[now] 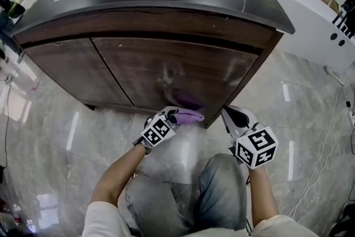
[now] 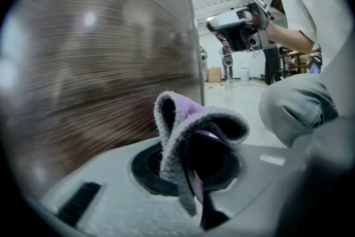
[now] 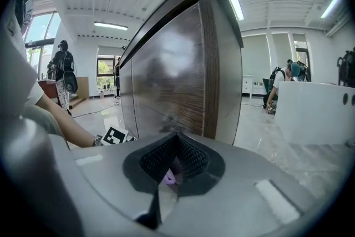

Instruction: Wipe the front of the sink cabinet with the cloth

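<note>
We take this for a big open work hall, not a home — a lone sink cabinet (image 1: pixel 166 64) on glossy marble floor (image 1: pixel 66 119), strip lights (image 3: pixel 236 6) overhead, other people (image 3: pixel 64 66) standing about.

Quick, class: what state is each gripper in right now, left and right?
Left gripper: shut on the purple and grey fleecy cloth.
Right gripper: shut, jaws together, no cloth in it.

The dark brown wood-grain cabinet front (image 1: pixel 166 64) looks smooth and faintly glossy, with hazy reflections. The purple cloth (image 1: pixel 188 115) is fuzzy terry with a nubby grey edge. The grey marble-patterned floor (image 1: pixel 55 119) is polished and shiny.
</note>
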